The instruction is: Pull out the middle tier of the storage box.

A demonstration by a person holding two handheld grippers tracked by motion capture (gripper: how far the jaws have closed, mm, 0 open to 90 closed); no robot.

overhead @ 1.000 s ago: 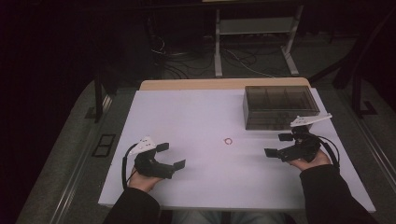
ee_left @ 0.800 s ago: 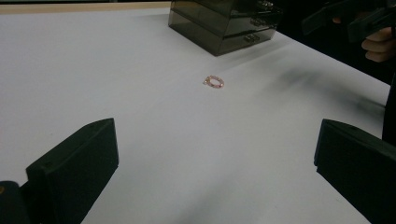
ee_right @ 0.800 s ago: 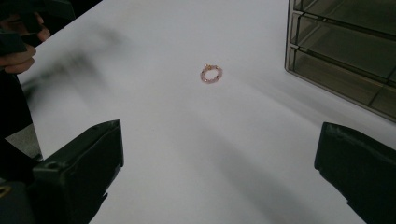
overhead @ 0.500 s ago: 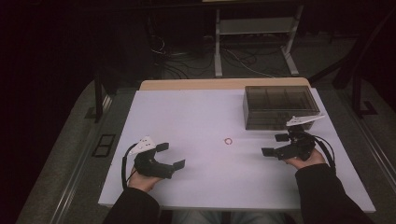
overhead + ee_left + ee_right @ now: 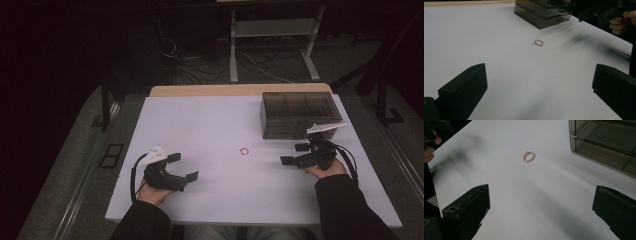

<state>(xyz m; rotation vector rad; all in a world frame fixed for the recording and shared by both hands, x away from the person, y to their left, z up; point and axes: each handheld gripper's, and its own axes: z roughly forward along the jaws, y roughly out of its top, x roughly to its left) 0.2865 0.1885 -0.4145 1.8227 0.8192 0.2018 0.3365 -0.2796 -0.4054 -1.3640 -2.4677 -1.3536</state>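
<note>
A small pink bead bracelet (image 5: pixel 244 151) lies flat on the white counter (image 5: pixel 210 125), near its middle and between the two grippers, touching nothing else. In the right gripper view the bracelet (image 5: pixel 529 156) sits ahead of the fingers, a little left of the midline; in the left gripper view it (image 5: pixel 538 43) lies farther off, ahead of the fingers.

The left gripper (image 5: pixel 181 167) rests low over the near left part of the counter, held in the person's left hand (image 5: pixel 150 192). Its fingers (image 5: pixel 464 87) stand wide apart and hold nothing.

The right gripper (image 5: pixel 296 154) hovers at the near right, just in front of a smoky clear drawer box (image 5: pixel 299 114) that stands on the counter's far right. Its fingers (image 5: pixel 467 207) are also spread wide and empty, and they point toward the bracelet, which is well apart from them.
</note>
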